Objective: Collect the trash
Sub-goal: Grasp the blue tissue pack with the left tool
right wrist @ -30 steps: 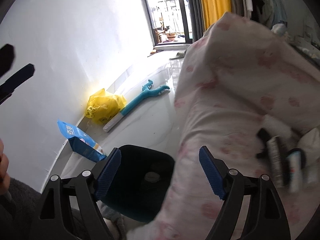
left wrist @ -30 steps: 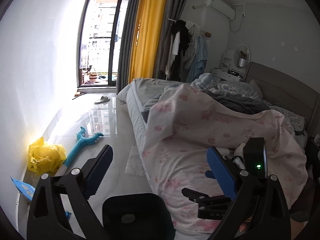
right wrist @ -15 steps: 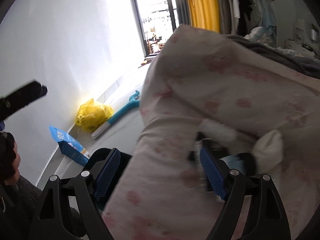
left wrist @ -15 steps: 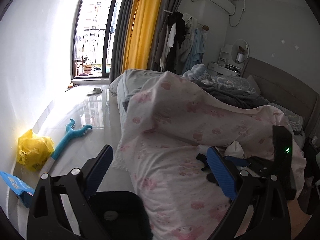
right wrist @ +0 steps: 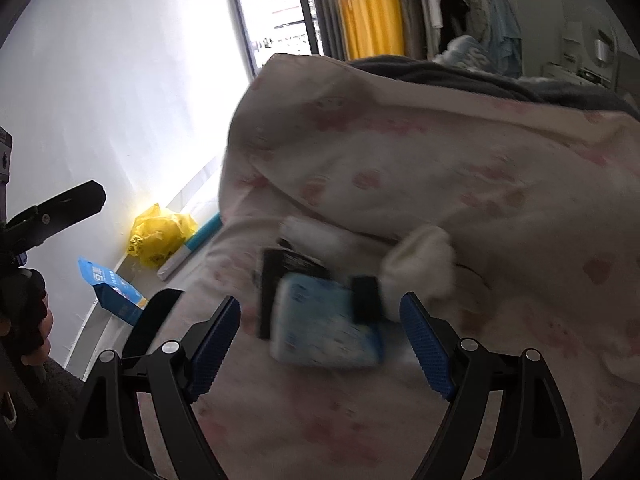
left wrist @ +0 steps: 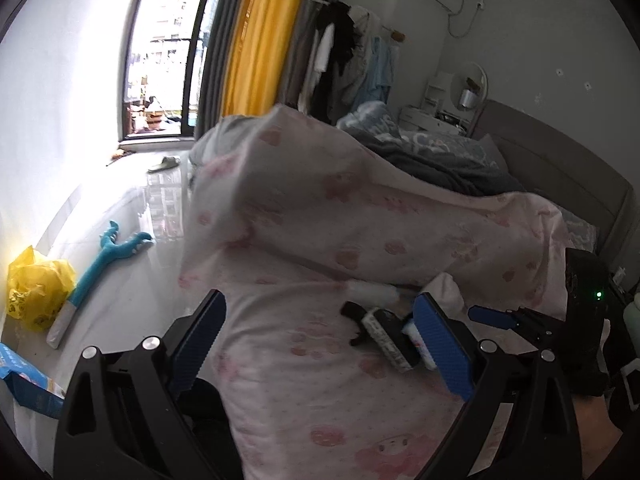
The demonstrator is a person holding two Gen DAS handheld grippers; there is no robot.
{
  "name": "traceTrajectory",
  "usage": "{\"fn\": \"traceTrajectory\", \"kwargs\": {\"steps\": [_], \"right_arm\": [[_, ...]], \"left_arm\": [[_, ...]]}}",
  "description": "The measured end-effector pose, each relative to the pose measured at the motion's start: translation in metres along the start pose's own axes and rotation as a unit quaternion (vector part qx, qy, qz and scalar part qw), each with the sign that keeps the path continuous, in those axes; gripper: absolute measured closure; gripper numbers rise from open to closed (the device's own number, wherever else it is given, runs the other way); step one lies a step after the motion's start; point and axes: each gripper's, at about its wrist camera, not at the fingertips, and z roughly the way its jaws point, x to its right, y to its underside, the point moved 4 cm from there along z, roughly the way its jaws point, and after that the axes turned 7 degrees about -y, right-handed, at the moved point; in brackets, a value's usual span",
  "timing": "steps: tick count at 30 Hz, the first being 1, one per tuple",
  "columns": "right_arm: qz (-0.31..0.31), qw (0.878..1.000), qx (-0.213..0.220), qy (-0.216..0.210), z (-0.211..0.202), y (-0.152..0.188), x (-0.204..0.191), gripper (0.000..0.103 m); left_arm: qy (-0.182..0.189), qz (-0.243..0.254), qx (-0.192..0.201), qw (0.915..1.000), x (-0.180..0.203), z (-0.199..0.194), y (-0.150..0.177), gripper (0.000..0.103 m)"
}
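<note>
**Trash cluster on the quilt, both tongs open above it**

Bedroom floor of pale glossy tile runs along the white wall at left, carrying a crumpled yellow plastic bag, a teal long-handled plastic claw toy just beside it, and a blue printed carton nearer the camera. Right of these rises the bed, covered by a white quilt with pink paw prints, heaped into a high fold that hides most of the mattress behind it.

On the quilt's flat front part lies the trash: a pale blue printed packet, a black flat wrapper partly under it, and a white crumpled tissue wad touching its right side; motion blur obscures finer detail.

Left tongs stand open over the quilt, gripping nothing. Right tongs are also spread wide, the blue packet between the pads but not pressed.

Farther right hang clothes on a rail beside an orange-yellow curtain.
</note>
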Motion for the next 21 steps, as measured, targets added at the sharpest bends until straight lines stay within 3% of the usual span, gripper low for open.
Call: {"fn": "traceTrajectory", "kwargs": {"steps": [15, 19, 21], "right_arm": [[0.039, 0.999, -0.020, 0.020, -0.013, 0.035, 0.056, 0.020], [0.042, 0.998, -0.031, 0.020, -0.005, 0.040, 0.062, 0.020], [0.043, 0.998, -0.039, 0.018, 0.001, 0.042, 0.065, 0.026]], "left_arm": [[0.049, 0.051, -0.066, 0.9953, 0.069, 0.048, 0.022, 0.009], [0.059, 0.086, -0.083, 0.9910, 0.094, 0.061, 0.032, 0.018], [0.056, 0.101, -0.097, 0.9885, 0.101, 0.069, 0.038, 0.023]]}}
